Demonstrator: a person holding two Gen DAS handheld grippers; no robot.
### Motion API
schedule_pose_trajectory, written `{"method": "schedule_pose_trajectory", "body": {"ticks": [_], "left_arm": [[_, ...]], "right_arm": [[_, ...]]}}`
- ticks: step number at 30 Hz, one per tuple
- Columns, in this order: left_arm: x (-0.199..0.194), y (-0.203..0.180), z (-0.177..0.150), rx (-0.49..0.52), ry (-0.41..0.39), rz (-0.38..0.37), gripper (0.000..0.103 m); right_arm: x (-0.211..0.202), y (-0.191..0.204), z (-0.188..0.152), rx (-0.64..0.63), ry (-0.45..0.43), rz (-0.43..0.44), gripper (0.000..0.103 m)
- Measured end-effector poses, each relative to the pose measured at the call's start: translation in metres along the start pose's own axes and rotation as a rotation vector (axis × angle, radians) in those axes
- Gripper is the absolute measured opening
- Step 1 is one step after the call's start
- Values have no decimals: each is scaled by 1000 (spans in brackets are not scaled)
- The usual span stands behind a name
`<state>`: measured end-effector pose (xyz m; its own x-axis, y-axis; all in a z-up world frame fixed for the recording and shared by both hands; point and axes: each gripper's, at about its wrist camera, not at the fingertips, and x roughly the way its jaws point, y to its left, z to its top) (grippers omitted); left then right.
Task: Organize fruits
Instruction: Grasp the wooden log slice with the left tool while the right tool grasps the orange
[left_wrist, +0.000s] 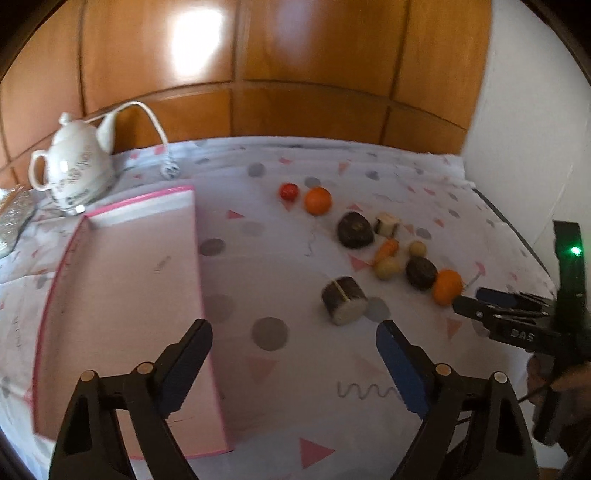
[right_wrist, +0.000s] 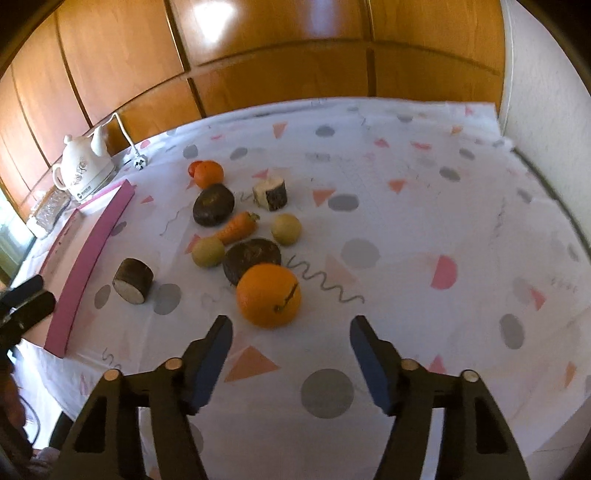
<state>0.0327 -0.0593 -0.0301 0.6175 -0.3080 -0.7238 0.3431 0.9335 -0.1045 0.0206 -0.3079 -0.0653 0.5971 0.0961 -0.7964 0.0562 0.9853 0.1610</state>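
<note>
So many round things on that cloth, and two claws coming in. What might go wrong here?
1. The near orange sits just ahead of the open right claw, touching a dark round piece. A nudge may roll it into its neighbours.
2. The pieces crowd together, so a claw could bump the carrot or a yellowish fruit.
3. The left claw hangs beside the pink box and may catch its wall.

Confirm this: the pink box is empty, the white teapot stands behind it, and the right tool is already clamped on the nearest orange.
Not quite. The right tool is not clamped on the nearest orange: the right wrist view shows its jaws apart, the orange lying on the cloth just ahead of them, untouched. The rest holds: the pink box is empty and the white teapot stands behind it.
</note>
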Motion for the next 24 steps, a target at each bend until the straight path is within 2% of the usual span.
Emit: {"method": "schedule_pose_trajectory", "body": {"ticks": [5,12,14,16,17,20,22,23,24], "left_arm": [[15,-11,6,10,38,-35,87],[46,-28,18,39,82,-30,87],[58,-31,21,33,97,-26,87],[68,-33,23,32,103,-8,82],[73,-33,23,26,114,-1,73],[90,-30,19,-6,171,-8,69],[90,-30,15,18,140,18,63],[91,-31,14,27,138,20,48],[91,-30,14,26,131,17,38]], "right_arm": [[13,2,4,-9,0,29,65],[29,6,13,-46,-14,-8,65],[31,5,14,-46,-28,-7,54],[32,5,14,-47,-38,-6,43],[33,5,14,-47,-38,-12,41],[34,4,11,-55,-46,2,41],[34,0,10,-39,-54,18,41],[33,0,10,-34,-59,23,41],[33,-1,9,-32,-63,27,42]]}}
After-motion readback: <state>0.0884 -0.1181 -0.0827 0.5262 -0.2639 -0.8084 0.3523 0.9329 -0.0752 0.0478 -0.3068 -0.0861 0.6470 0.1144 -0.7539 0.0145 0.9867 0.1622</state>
